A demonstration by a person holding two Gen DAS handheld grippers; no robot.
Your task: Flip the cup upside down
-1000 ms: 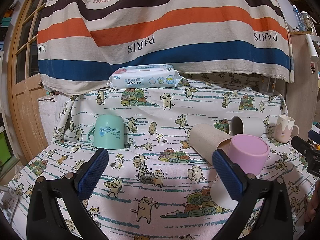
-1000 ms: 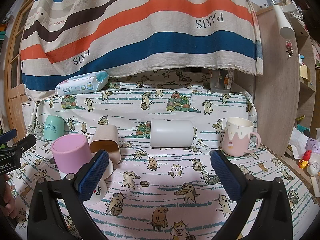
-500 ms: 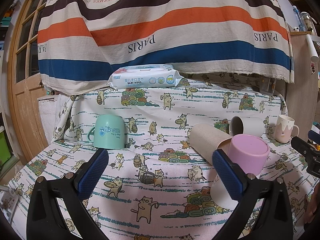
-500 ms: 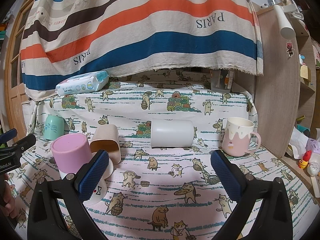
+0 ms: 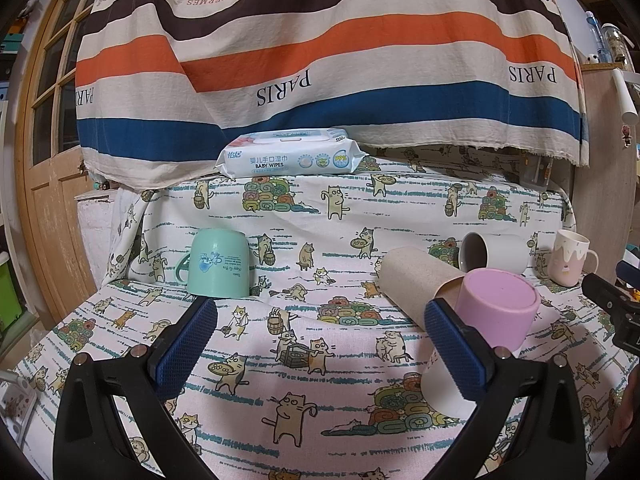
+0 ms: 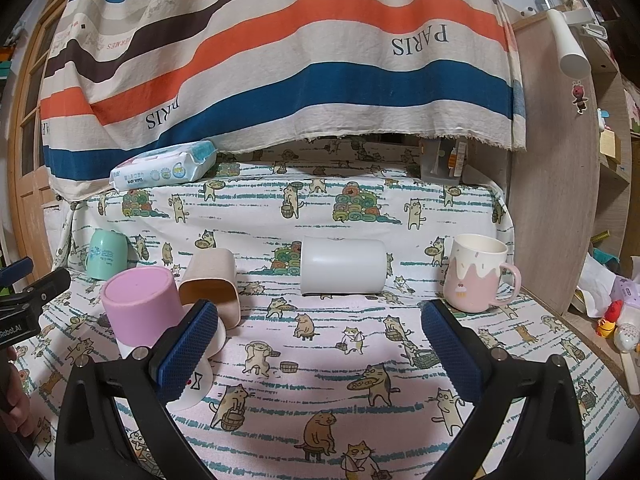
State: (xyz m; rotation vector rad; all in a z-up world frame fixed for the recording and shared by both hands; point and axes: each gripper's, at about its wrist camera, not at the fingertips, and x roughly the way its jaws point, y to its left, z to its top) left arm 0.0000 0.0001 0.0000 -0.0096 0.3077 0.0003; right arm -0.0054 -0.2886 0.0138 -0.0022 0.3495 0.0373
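Striped cloth [image 5: 320, 60] hanging at back is showing "PARIS" several times and "HERMES" upside down near top. Wipes pack [image 5: 290, 158] is reading "BABY WIPES" w/ "99%" badge. Black tool [image 6: 24, 312] at left edge of right wrist view is reading "Robot.AI", partly cut off.

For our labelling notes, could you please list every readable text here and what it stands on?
"PARIS": striped cloth.
"HERMES": the same cloth, upside down.
"BABY WIPES", "99%": wipes pack; its Chinese characters are too small to read.
"Robot.AI": left tool.
Green cup: print too small.
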